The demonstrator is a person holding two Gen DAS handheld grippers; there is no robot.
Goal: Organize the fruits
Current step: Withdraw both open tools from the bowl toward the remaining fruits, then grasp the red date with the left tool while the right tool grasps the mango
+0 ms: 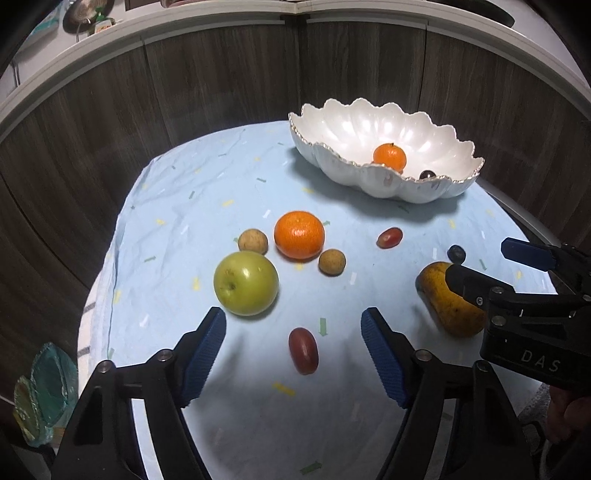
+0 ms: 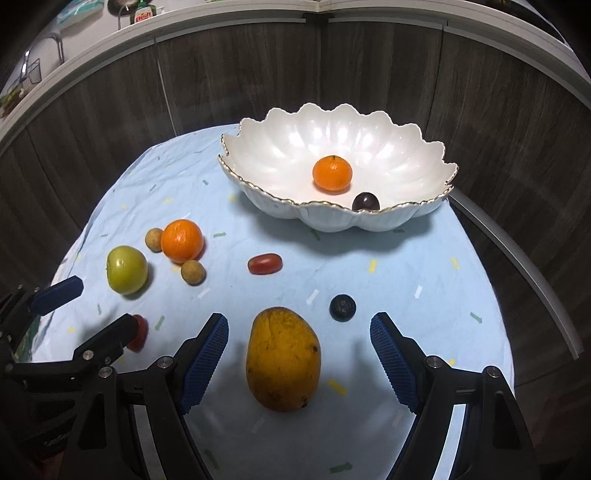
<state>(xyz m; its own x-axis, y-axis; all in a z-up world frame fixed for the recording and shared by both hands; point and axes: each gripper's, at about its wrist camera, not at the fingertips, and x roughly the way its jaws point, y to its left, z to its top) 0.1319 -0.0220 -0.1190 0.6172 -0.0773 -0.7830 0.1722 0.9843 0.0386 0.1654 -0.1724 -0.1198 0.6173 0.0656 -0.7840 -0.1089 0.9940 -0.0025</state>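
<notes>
A white scalloped bowl [image 1: 436, 184] [image 2: 332, 219] at the far side of the table holds a small orange [image 2: 332, 172] and a dark plum [image 2: 365, 202]. On the blue cloth lie a green apple [image 1: 245, 283], an orange [image 1: 299, 234], two brown longans [image 1: 252, 241] [image 1: 332, 261], two red grape tomatoes [image 1: 303, 350] [image 1: 389, 237], a dark blueberry [image 2: 342, 307] and a yellow mango [image 2: 282, 359]. My left gripper [image 1: 293, 328] is open, with a red tomato between its fingers. My right gripper [image 2: 299, 332] is open around the mango.
Dark wood panels with a white ledge [image 2: 258, 33] curve behind the table. A dish-soap bottle [image 2: 143, 14] stands on the ledge. A teal glass object [image 1: 44, 391] sits off the table's left edge.
</notes>
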